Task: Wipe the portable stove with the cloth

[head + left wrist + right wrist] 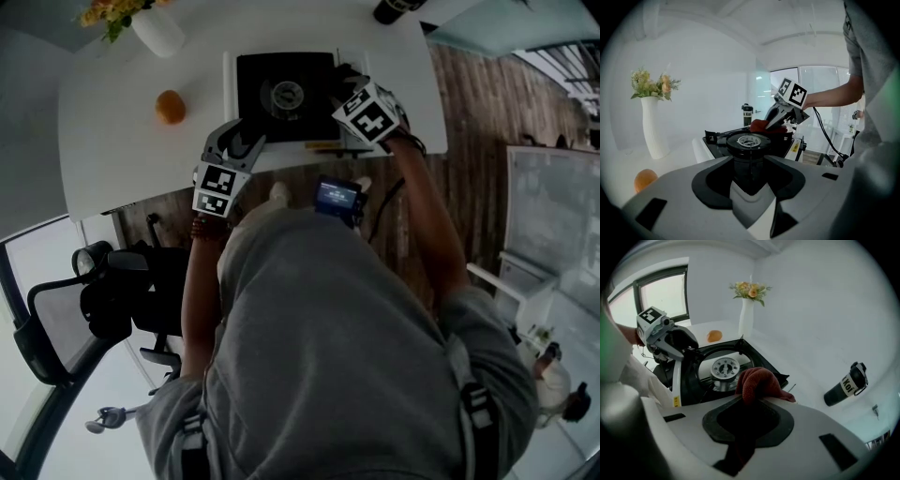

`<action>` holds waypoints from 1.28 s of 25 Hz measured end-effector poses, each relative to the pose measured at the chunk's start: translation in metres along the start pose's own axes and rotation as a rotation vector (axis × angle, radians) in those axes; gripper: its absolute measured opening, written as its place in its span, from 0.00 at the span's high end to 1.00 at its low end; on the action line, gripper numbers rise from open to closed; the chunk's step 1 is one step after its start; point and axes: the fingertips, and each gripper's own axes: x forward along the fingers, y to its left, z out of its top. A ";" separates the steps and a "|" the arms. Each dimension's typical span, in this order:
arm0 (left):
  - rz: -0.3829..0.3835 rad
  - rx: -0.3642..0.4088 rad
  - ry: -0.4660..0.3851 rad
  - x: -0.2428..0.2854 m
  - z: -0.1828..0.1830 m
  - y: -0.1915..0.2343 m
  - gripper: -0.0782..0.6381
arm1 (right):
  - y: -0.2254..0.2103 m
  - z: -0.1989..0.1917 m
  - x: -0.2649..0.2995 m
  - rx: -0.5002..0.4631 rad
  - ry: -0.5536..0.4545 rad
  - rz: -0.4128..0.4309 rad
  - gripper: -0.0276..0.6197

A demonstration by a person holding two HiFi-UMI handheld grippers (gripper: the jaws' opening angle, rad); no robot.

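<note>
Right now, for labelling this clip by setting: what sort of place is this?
Probably an office or studio room, not a kitchen: the portable stove sits on a white table, a black office chair stands beside it, and large windows line one wall.

Daylight admitted through windows (665, 287); white table (112, 141) brightly lit; foregrounds shadowed; gripper views barrel-distorted, corners vignetted black.

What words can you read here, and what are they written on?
"Koi": white label on the black bottle.
Yellow sticker on the portable stove: too small to read.
Small lit screen at the person's chest: too blurred to read.
Marker cubes: only square patterns, no words.
</note>
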 end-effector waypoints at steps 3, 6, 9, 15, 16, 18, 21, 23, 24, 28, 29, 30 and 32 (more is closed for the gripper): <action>0.002 -0.001 -0.005 0.000 0.000 0.000 0.61 | 0.016 -0.001 -0.002 -0.044 0.004 0.029 0.88; 0.004 -0.001 -0.003 0.000 -0.001 0.000 0.61 | 0.025 -0.004 -0.006 -0.030 -0.014 0.070 0.88; 0.007 0.001 -0.002 0.000 0.000 0.000 0.61 | 0.033 -0.010 -0.011 0.003 -0.051 0.128 0.88; -0.008 -0.019 -0.021 0.000 0.002 0.000 0.61 | 0.043 -0.016 -0.016 0.010 -0.082 0.209 0.88; -0.012 -0.017 -0.020 0.000 0.002 0.000 0.61 | 0.042 -0.017 -0.018 0.026 -0.092 0.233 0.88; -0.018 -0.006 -0.025 0.000 0.002 -0.002 0.61 | 0.044 -0.019 -0.022 0.059 -0.122 0.298 0.88; -0.023 0.026 -0.093 -0.004 0.004 -0.004 0.60 | 0.041 -0.015 -0.039 0.105 -0.270 0.366 0.88; -0.041 0.011 -0.116 -0.009 0.005 -0.007 0.58 | 0.032 -0.006 -0.065 0.200 -0.418 0.373 0.88; -0.050 0.001 -0.109 -0.010 0.003 -0.007 0.57 | 0.029 0.001 -0.081 0.240 -0.485 0.370 0.88; -0.049 -0.016 -0.083 -0.018 -0.011 -0.003 0.57 | 0.051 0.021 -0.111 0.160 -0.528 0.343 0.87; -0.049 -0.028 -0.087 -0.020 -0.012 -0.002 0.57 | 0.064 0.021 -0.108 0.098 -0.490 0.347 0.87; -0.050 -0.033 -0.089 -0.021 -0.012 -0.003 0.57 | 0.078 0.019 -0.102 0.038 -0.445 0.349 0.87; -0.062 -0.020 -0.091 -0.021 -0.011 -0.006 0.57 | 0.097 0.010 -0.085 -0.060 -0.341 0.323 0.87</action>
